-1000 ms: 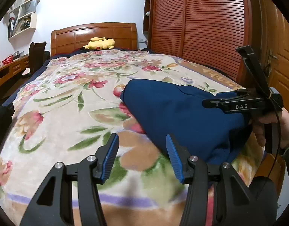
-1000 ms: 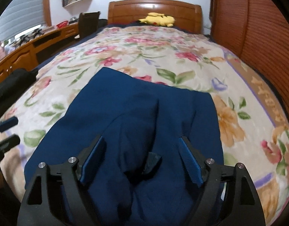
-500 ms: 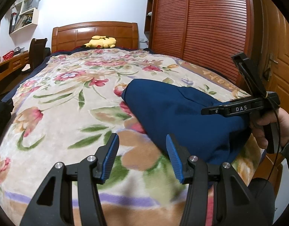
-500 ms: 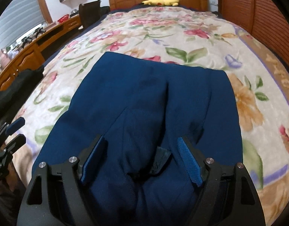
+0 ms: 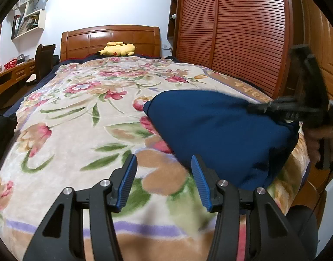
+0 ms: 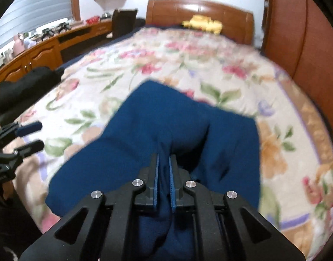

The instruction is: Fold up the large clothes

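Note:
A dark blue garment (image 5: 218,128) lies bunched on the floral bedspread (image 5: 79,113) near the bed's foot, right of centre. My left gripper (image 5: 164,176) is open and empty, low over the bedspread just left of the garment's near edge. My right gripper (image 6: 164,174) is shut on a pinched ridge of the blue garment (image 6: 177,126) at its near edge. The right gripper also shows blurred at the right of the left wrist view (image 5: 292,108). The left gripper shows at the left edge of the right wrist view (image 6: 25,137).
A wooden headboard (image 5: 110,37) with a yellow plush toy (image 5: 118,49) stands at the far end. A slatted wooden wardrobe (image 5: 242,32) runs along the right side. A desk (image 6: 36,50) and a dark chair (image 5: 43,63) stand on the left.
My right gripper has closed on a fold of the blue garment and pulled it, so the cloth has bunched up. The left gripper stayed open and nearly still.

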Available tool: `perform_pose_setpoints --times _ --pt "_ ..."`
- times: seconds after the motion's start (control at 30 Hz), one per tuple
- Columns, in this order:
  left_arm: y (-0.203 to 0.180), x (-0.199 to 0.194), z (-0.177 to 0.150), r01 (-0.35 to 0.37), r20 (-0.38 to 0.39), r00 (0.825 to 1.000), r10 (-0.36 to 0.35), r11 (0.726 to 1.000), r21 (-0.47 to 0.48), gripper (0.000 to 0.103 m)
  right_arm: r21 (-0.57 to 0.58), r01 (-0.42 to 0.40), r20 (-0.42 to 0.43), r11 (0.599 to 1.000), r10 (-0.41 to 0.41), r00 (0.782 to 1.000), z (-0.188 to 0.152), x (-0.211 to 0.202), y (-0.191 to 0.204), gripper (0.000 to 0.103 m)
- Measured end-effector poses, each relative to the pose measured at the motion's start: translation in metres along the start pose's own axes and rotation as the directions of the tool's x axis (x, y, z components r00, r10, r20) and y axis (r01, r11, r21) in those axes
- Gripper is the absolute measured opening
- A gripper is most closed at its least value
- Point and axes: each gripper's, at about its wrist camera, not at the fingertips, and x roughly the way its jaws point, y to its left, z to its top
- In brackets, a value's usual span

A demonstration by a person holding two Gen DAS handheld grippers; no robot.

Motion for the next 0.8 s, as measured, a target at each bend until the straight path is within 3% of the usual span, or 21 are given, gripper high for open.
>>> perform_pose_setpoints --times 0.3,0.4,0.5,0.57,0.7,0.8 --pt "-0.001 -0.002 -0.002 0.005 0.002 1.000 -0.005 1.000 0.007 0.051 -0.085 0.166 0.114 0.982 -0.156 0.981 0.017 -0.055 -0.015 0.004" --pt "-0.003 -0.002 -0.002 0.008 0.001 1.000 -0.008 1.000 0.011 0.051 -0.060 0.245 0.080 0.968 -0.240 0.967 0.003 -0.050 -0.039 0.004" --pt "-0.004 -0.002 -0.002 0.011 0.003 1.000 -0.011 1.000 0.011 0.051 -0.040 0.264 -0.014 0.964 -0.265 0.964 -0.019 -0.027 -0.060 0.004" --pt "-0.005 -0.003 -0.002 0.014 0.004 1.000 -0.014 1.000 0.012 0.051 -0.017 0.229 -0.068 0.973 -0.230 0.971 -0.030 -0.012 -0.065 0.005" --pt "-0.009 -0.003 -0.001 0.018 0.005 1.000 -0.018 1.000 0.015 0.051 0.046 0.168 -0.074 0.985 -0.164 0.984 -0.035 -0.008 -0.063 0.009" --pt "-0.011 -0.004 -0.001 0.019 0.005 1.000 -0.019 1.000 0.018 0.051 0.056 0.183 -0.058 0.981 -0.180 0.982 -0.028 -0.016 -0.055 0.028"
